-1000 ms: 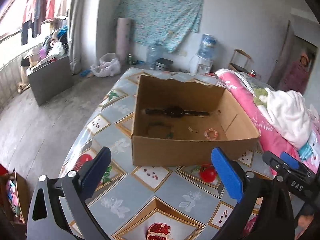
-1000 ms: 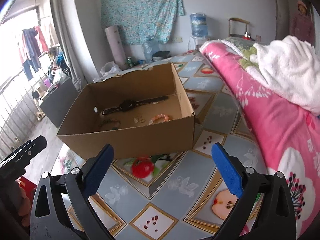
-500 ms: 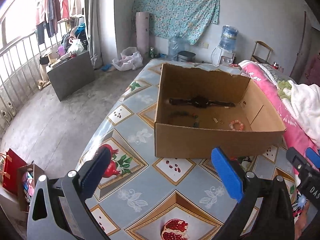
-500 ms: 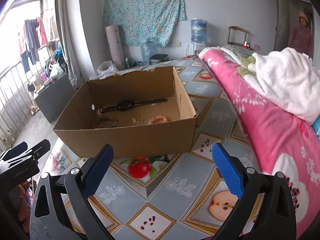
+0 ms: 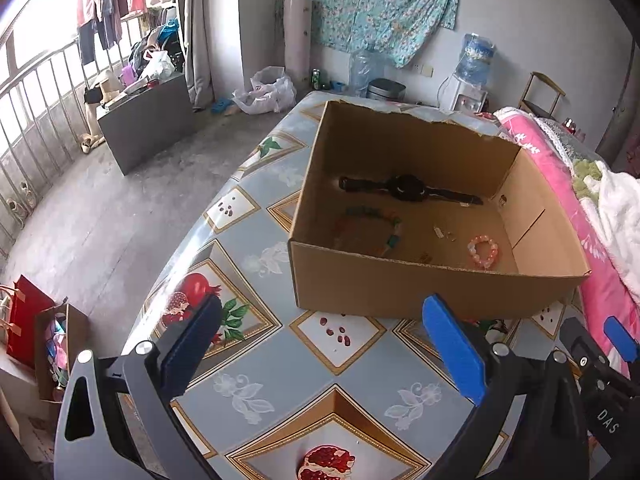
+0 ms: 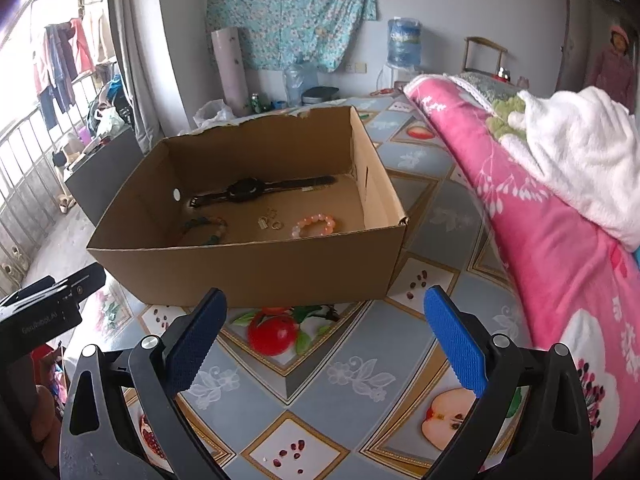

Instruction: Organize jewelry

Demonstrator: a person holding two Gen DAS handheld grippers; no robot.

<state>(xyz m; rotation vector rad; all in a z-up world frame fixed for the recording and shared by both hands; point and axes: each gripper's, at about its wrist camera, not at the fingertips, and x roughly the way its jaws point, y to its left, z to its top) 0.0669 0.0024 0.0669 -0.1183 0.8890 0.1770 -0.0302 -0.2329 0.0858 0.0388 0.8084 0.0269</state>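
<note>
Both grippers hang released and empty over the patterned worktop (image 5: 256, 360). Just ahead of the left gripper (image 5: 328, 344) and right gripper (image 6: 326, 332) stands an open cardboard box (image 6: 256, 268), holding a black watch (image 5: 404, 188), a pink bead bracelet (image 6: 314, 225), a green bead string (image 5: 372, 224) and small metal pieces (image 6: 270, 220).

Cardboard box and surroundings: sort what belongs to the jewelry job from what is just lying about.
Job:
cardboard box
black watch
pink bead bracelet
green bead bracelet
small earrings

Lying about:
pink quilt
white towel
water dispenser
</note>
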